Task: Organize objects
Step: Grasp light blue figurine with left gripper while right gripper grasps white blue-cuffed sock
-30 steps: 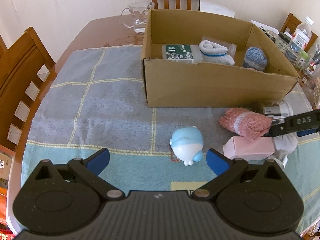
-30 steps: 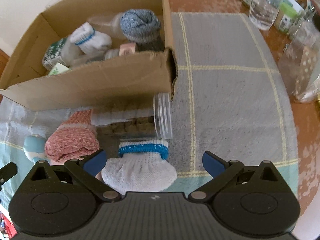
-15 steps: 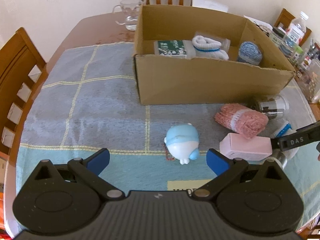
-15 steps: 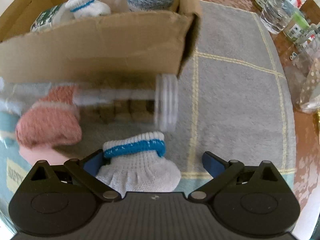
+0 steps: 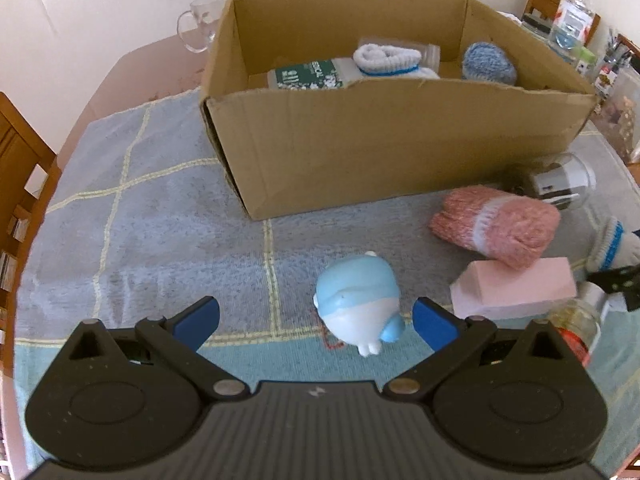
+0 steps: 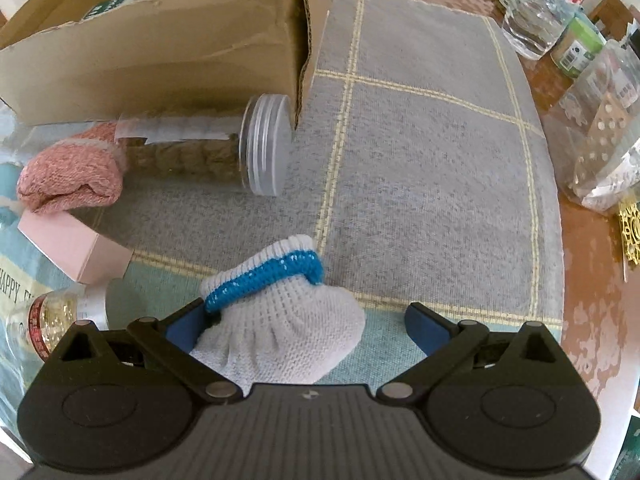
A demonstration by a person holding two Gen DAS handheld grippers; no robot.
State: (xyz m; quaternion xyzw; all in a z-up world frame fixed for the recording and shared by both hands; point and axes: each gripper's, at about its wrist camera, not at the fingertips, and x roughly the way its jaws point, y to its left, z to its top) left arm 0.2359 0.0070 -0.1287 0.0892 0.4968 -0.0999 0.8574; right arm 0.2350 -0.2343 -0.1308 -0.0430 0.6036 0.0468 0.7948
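My left gripper (image 5: 316,316) is open, its fingers on either side of a light blue and white toy figure (image 5: 358,302) lying on the mat. My right gripper (image 6: 306,324) is open over a white sock with a blue band (image 6: 280,304), which lies between the fingers against the left one. The cardboard box (image 5: 400,140) stands behind and holds a green-labelled bottle, a white sock and a blue sock ball. In front of it lie a pink sock roll (image 5: 496,224), a pink box (image 5: 516,288) and a clear jar on its side (image 6: 224,148).
A small jar with a red label (image 6: 52,320) lies at the mat's near edge. Bottles and clear containers (image 6: 560,28) crowd the table's right side. A glass mug (image 5: 198,26) stands behind the box. Wooden chairs stand at the left and the back.
My left gripper moved closer to the blue toy, which now sits between its fingers. My right gripper dropped lower and nearer over the white sock. Both stayed open.
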